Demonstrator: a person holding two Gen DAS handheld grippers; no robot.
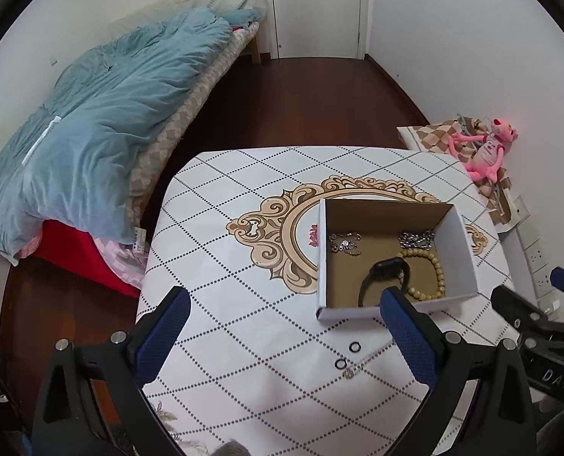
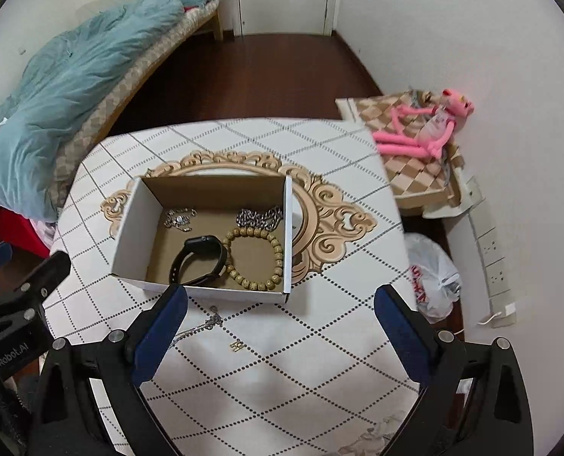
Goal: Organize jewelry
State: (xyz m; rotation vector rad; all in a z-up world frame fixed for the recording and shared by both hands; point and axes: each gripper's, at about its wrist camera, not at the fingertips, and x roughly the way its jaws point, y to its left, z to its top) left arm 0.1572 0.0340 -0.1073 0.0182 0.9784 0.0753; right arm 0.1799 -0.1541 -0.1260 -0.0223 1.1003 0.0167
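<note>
An open cardboard box (image 1: 457, 247) (image 2: 130, 235) stands on the table. Inside lie a black watch (image 1: 384, 271) (image 2: 198, 258), a wooden bead bracelet (image 1: 436, 271) (image 2: 255, 258), a silver chain (image 1: 417, 239) (image 2: 259, 217) and a small silver piece (image 1: 344, 245) (image 2: 179, 218). In front of the box, on the cloth, lie two black rings (image 1: 348, 355) and a thin necklace (image 1: 362, 364) (image 2: 206, 325) with a gold pendant (image 2: 237, 345). My left gripper (image 1: 285, 326) hovers open over the cloth near the rings. My right gripper (image 2: 280, 325) is open above the pendant.
The table (image 1: 244, 209) carries a white diamond-pattern cloth with a gold emblem. A bed with a blue duvet (image 1: 92, 133) stands to the left. A pink plush toy (image 2: 422, 129) lies on a checked cushion at the right, above a plastic bag (image 2: 434, 277) and wall sockets.
</note>
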